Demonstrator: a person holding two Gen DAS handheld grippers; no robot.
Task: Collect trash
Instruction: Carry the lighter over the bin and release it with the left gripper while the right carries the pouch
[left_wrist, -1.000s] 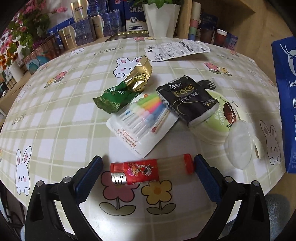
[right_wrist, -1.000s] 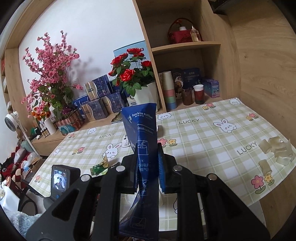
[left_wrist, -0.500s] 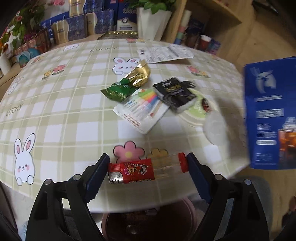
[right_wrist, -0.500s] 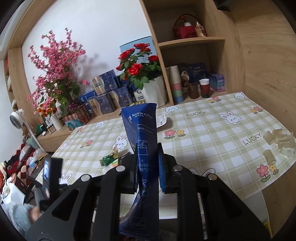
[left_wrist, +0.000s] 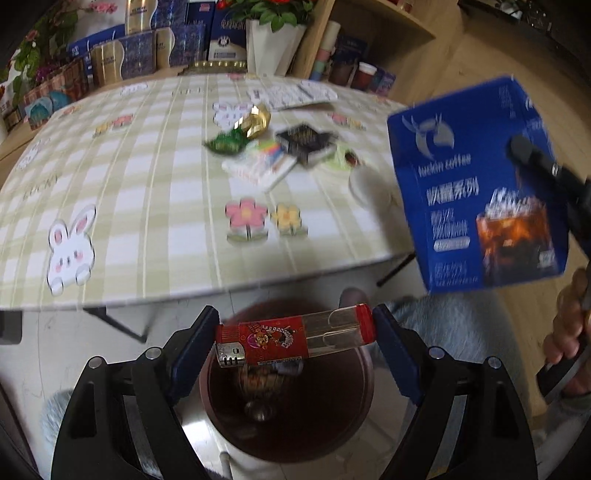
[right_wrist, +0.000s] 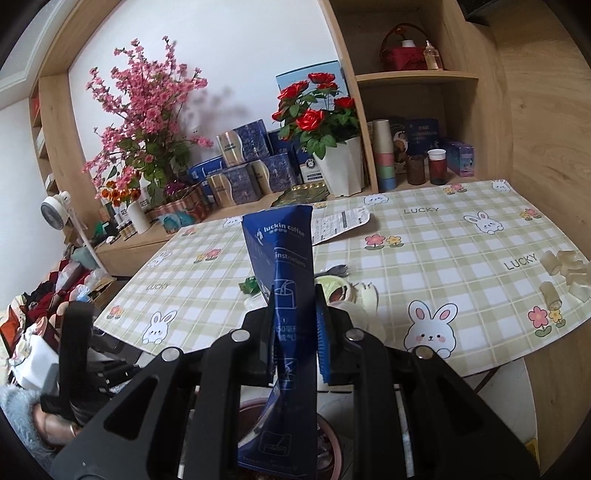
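My left gripper (left_wrist: 295, 338) is shut on a red and clear lighter (left_wrist: 280, 341), gripped end to end between the blue pads. It hangs off the table, above a dark red bin (left_wrist: 225, 410) on the floor. My right gripper (right_wrist: 295, 325) is shut on a flattened blue coffee box (right_wrist: 291, 273), held upright. The same box (left_wrist: 476, 184) shows at the right of the left wrist view, beyond the table's edge. Part of the bin (right_wrist: 334, 446) shows below the box.
On the checked table (left_wrist: 147, 206) lie a green wrapper (left_wrist: 225, 142), a gold wrapper (left_wrist: 255, 120), a black packet (left_wrist: 304, 142), a candle pack (left_wrist: 262, 166) and a round lid (left_wrist: 369, 188). Boxes, flowers and cups line the back. A person's hand (left_wrist: 569, 325) is at right.
The left gripper closed on the lighter, lifted it off the table and drew back until it hangs over the bin. The right gripper carried the blue box closer to the bin.
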